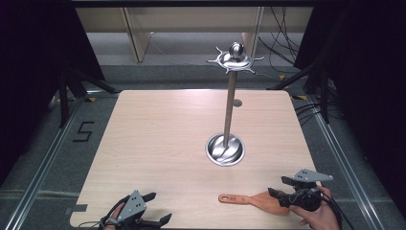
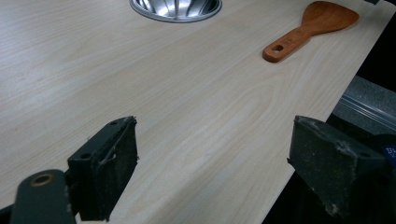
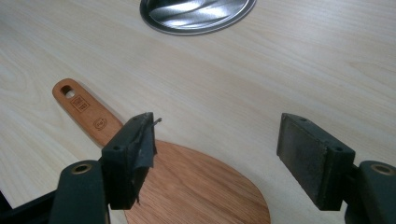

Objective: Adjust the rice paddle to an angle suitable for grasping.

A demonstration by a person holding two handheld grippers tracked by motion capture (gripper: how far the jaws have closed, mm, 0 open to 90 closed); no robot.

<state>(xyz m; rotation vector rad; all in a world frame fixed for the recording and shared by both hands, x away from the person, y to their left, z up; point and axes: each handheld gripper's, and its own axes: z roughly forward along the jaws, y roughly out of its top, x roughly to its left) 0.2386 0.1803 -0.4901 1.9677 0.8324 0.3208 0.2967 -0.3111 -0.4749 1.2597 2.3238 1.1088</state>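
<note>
Right now the wooden table (image 1: 158,143) is pale and smooth, with soft wavy grain lines and round corners. Near its middle stands a shiny metal stand (image 1: 230,100). It has a thin straight pole, a round dish-shaped base (image 1: 225,149) with swirly ridges, and a top like a little sun with a ball and short hooks (image 1: 235,58) sticking out.

At about 5 o'clock from the base, near the table's front edge, a wooden spatula (image 1: 249,200) lies flat. It is orange-brown and smooth. Its blade is wide and round, and its handle is flat with a small hole at the end and little stamped marks. The handle points toward 9 o'clock.

Over at 5 o'clock on the table, a hand (image 1: 320,215) holds the right gripper (image 1: 282,188) low, just over the spatula's blade. In the right gripper view its two black jaws stand wide apart and hold nothing. Their pads (image 3: 303,144) look rough and worn.

Down at 7 o'clock, the left gripper (image 1: 158,208) sits at the front edge, well apart from the spatula. Its jaws are spread wide too, with nothing between them but bare table. Its pads (image 2: 119,158) are scuffed and dusty.
</note>
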